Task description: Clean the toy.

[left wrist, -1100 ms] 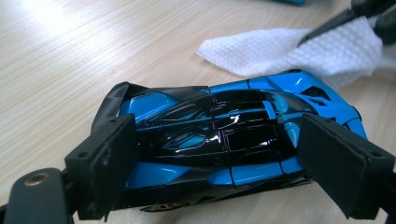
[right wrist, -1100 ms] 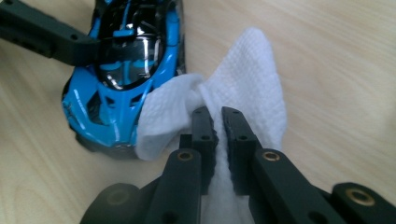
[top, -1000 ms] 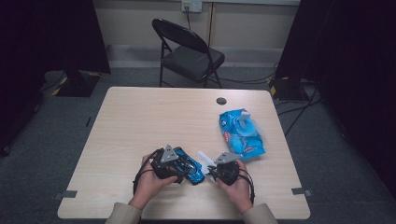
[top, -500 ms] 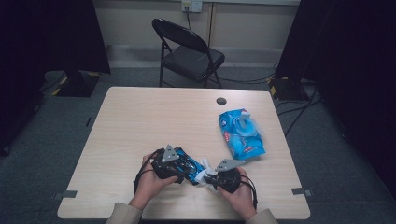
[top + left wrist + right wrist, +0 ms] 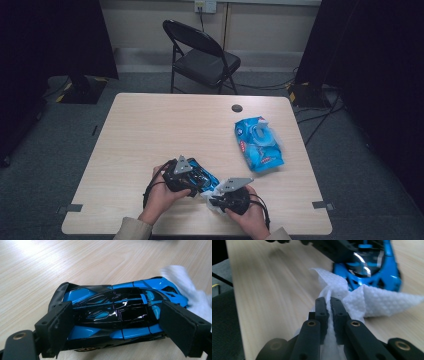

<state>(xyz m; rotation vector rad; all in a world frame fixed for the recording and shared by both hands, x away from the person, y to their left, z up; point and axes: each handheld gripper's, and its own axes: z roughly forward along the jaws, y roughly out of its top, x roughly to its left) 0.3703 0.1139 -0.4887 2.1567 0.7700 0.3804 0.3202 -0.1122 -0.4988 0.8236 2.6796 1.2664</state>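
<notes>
The blue and black toy car (image 5: 117,315) sits near the table's (image 5: 150,130) front edge, clamped front and back between your left gripper's (image 5: 192,181) 2 jaws. Your right gripper (image 5: 328,305) is closed tight on a white wipe (image 5: 372,301), which touches the car's end. Farther right on the table, well apart, lies a blue wipes pack (image 5: 259,143).
</notes>
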